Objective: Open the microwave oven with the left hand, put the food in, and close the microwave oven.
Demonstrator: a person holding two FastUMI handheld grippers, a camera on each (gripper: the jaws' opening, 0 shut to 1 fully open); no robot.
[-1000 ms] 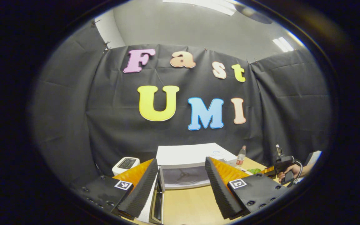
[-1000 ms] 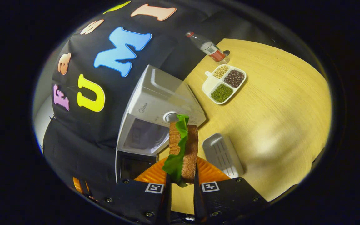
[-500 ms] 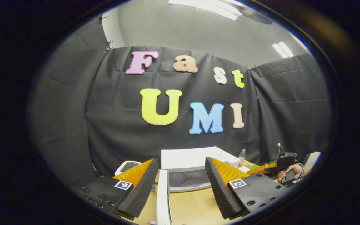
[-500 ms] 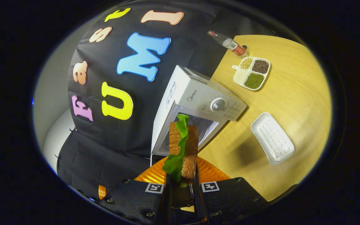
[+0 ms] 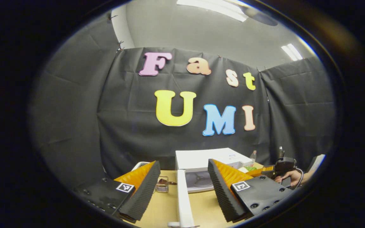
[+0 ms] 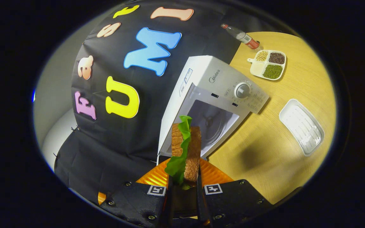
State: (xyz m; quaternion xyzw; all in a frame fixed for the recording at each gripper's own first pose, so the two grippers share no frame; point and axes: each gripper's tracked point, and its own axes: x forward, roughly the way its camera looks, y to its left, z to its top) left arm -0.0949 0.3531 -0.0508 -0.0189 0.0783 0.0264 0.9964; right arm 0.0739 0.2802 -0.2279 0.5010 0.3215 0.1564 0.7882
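You're on the loading step: the microwave oven [image 6: 215,95] stands open, its door [image 5: 184,199] edge-on between your left gripper [image 5: 182,177]'s parted fingers, which grip nothing. Your right gripper [image 6: 184,185] is clenched on the sandwich [image 6: 185,152], held upright, brown bread with green lettuce spilling from the edge. The cavity lies at about one o'clock from it, turntable visible. Next, I'd judge, carry the sandwich forward through the opening, clearing the frame, and set it on the turntable above the worktop [image 6: 284,136].
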